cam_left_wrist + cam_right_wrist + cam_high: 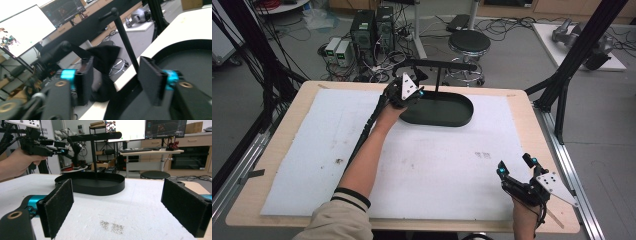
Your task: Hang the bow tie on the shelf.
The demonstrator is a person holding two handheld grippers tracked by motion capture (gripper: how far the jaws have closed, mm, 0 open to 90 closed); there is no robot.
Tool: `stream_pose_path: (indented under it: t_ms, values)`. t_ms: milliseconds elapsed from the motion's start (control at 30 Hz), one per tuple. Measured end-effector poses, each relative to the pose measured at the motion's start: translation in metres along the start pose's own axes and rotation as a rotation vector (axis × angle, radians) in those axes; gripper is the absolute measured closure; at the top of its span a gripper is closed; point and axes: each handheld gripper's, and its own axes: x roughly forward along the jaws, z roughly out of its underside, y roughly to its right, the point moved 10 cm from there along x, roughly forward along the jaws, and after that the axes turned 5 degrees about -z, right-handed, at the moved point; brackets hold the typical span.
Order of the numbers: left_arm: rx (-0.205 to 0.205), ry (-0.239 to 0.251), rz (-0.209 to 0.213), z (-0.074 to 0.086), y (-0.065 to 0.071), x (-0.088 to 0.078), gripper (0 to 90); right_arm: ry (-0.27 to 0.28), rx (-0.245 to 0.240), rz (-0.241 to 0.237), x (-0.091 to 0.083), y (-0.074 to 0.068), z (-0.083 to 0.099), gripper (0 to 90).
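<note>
Up at twelve o'clock on the worktop point(272, 165): black stand point(439, 107), black cloth point(105, 67) draped on its crossbar.
Left gripper point(412, 92) beside it, jaws parted around the cloth, not pressing; right gripper point(516, 170) at five o'clock, jaws wide, empty.

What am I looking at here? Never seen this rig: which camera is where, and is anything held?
There is no robot. A person holds a hand-held two-jaw tool in each hand. The high view looks down on the table from the person's side. Each of the other two views comes from a camera riding on one tool, looking along its black jaws.

On the table lie a white sheet and a black oval tray with a T-shaped stand.

The left tool is up at one end of the crossbar, jaws open around a dark cloth that seems to hang there. The right tool is open above the sheet, holding nothing.
</note>
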Motion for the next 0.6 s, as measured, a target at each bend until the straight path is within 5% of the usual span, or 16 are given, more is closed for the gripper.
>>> stream_pose_path:
  t_ms: [333,600]
  values:
    - [-0.057,-0.014,0.02,0.003,0.005,-0.035,26.4,0.005,-0.003,-0.012,0.001,-0.006,-0.003,10.1]
    - [-0.133,0.029,0.002,-0.014,-0.004,-0.098,21.4,0.028,-0.009,-0.033,-0.002,-0.014,-0.012,10.1]
